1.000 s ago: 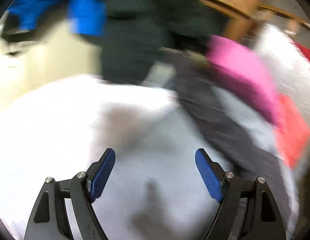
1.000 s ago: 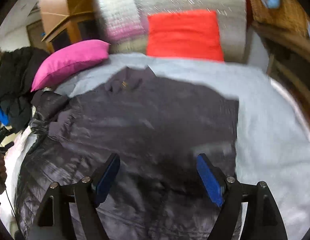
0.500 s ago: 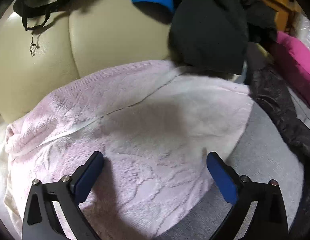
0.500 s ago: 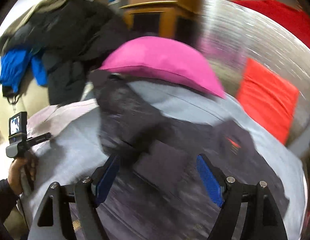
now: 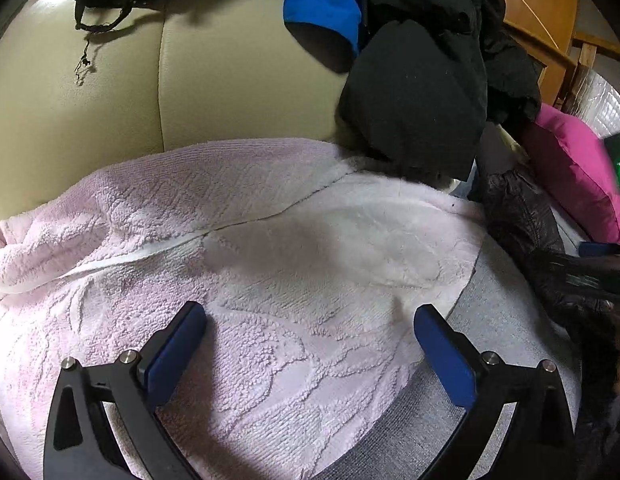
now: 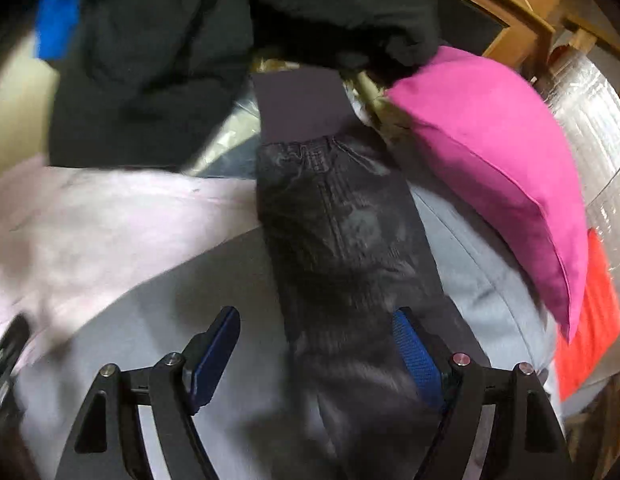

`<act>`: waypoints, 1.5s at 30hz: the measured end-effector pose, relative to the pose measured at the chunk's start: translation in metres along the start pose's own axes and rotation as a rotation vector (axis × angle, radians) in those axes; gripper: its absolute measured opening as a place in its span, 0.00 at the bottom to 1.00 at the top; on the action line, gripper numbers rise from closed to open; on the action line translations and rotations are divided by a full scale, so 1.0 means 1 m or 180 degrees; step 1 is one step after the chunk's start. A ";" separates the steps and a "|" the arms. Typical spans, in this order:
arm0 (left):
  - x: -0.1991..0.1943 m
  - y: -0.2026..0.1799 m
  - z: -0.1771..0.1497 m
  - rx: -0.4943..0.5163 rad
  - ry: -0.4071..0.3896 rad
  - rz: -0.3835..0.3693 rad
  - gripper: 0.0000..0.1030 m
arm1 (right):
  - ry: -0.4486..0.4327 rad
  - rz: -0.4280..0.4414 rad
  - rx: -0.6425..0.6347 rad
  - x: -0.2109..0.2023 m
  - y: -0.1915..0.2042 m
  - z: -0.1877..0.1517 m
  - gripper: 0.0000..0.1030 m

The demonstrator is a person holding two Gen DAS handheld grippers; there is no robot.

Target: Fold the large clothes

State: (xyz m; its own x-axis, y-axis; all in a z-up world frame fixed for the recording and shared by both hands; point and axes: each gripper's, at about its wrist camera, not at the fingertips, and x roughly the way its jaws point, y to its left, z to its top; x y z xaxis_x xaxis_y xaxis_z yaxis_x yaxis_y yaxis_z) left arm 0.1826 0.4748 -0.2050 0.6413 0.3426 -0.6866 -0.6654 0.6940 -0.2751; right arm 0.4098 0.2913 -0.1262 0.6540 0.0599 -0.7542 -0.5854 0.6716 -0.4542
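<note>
Jacket sleeve fills the middle of the right wrist view: a dark, shiny, quilted sleeve with a plain cuff at its far end. Its long axis runs almost straight away from the right gripper, from between the jaws toward the cuff. The jaws stand wide apart and hold nothing; the sleeve lies between them, against or over the right pad and apart from the left. It rests on a grey sheet, with a pink cushion just beside it on the right and a pale pink towel to the left. A heap of black clothes lies beyond the cuff. The view is somewhat blurred.

In the left wrist view the left gripper hangs over the towel, jaws wide open and empty. The sleeve shows only at the right edge, well off to the right of these jaws, running away along the sheet beside the cushion. Behind the towel are a cream sofa back and the black clothes with a blue piece.

The right gripper is plainly the nearer one, so the sleeve looks to be its to take, probably by closing across its width. No container is in sight.
</note>
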 end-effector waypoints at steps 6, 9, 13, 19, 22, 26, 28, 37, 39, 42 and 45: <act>-0.002 -0.004 -0.004 0.0057 -0.0025 0.0065 1.00 | 0.0386 -0.0029 -0.0042 0.057 0.008 0.009 0.42; -0.002 -0.005 -0.004 0.0045 -0.0031 0.0046 1.00 | 0.0522 -0.0038 0.0064 0.061 -0.006 0.007 0.06; 0.000 -0.006 -0.004 0.0043 -0.0027 0.0043 1.00 | 0.0279 0.0076 0.0340 0.032 -0.034 0.001 0.05; 0.001 -0.006 -0.002 0.0050 0.0003 0.0054 1.00 | -0.0235 0.0398 0.0610 -0.061 -0.080 -0.033 0.05; 0.001 -0.006 -0.002 0.0047 0.0009 0.0054 1.00 | -0.0299 0.0729 0.0812 -0.092 -0.099 -0.067 0.06; 0.002 -0.007 -0.001 0.0057 0.0023 0.0070 1.00 | 0.0191 0.0925 0.0285 -0.079 -0.064 -0.110 0.11; 0.003 -0.007 0.000 0.0052 0.0027 0.0063 1.00 | 0.0461 0.0830 -0.0115 -0.062 -0.038 -0.130 0.18; 0.003 -0.008 -0.001 0.0061 0.0015 0.0070 1.00 | -0.0170 0.0628 -0.0554 -0.101 0.000 -0.100 0.78; 0.003 -0.007 -0.001 0.0051 0.0012 0.0053 1.00 | -0.0151 0.0726 -0.0609 -0.097 0.021 -0.085 0.78; 0.002 -0.005 -0.002 0.0038 0.0002 0.0032 1.00 | 0.0037 0.0454 -0.0888 -0.059 0.047 -0.078 0.77; 0.002 -0.004 -0.003 0.0035 -0.0013 0.0027 1.00 | 0.0199 0.0242 -0.0739 -0.033 0.040 -0.081 0.42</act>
State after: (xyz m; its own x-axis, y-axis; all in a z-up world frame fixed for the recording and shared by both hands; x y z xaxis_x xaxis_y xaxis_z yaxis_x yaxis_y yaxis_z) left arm 0.1851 0.4710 -0.2071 0.6373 0.3511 -0.6860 -0.6665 0.6980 -0.2619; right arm 0.3264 0.2562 -0.1579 0.5772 0.0530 -0.8149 -0.7309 0.4787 -0.4865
